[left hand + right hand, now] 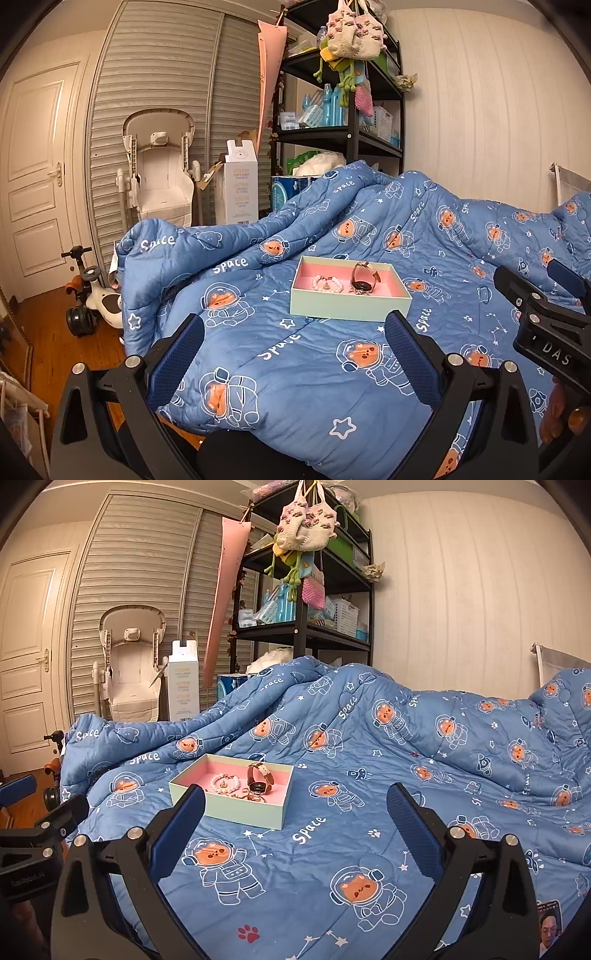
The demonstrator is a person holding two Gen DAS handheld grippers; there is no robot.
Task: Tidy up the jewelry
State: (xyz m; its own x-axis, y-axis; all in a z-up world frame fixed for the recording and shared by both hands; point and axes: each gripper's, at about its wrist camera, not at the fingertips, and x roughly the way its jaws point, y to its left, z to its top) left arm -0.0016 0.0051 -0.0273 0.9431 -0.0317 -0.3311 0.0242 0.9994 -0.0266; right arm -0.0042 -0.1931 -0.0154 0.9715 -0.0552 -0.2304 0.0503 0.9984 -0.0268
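Your left wrist camera looked forward along the open fingers of the left gripper [293, 354], slightly downward over the blue quilt [314, 373] toward the shelf [352, 122] and the louvered doors [159, 74]. The jewelry box [349, 301] sat near, just past the fingertips and a little right of centre. Your right wrist camera looked the same way from a place more to the right — there the box [236, 808] fell left of centre, beside the left finger [177, 827]. Both views shared the box, the quilt, the shelf and the white door [35, 177]. Each camera also caught the other gripper at its edge — the right gripper [546, 328] in the left view.
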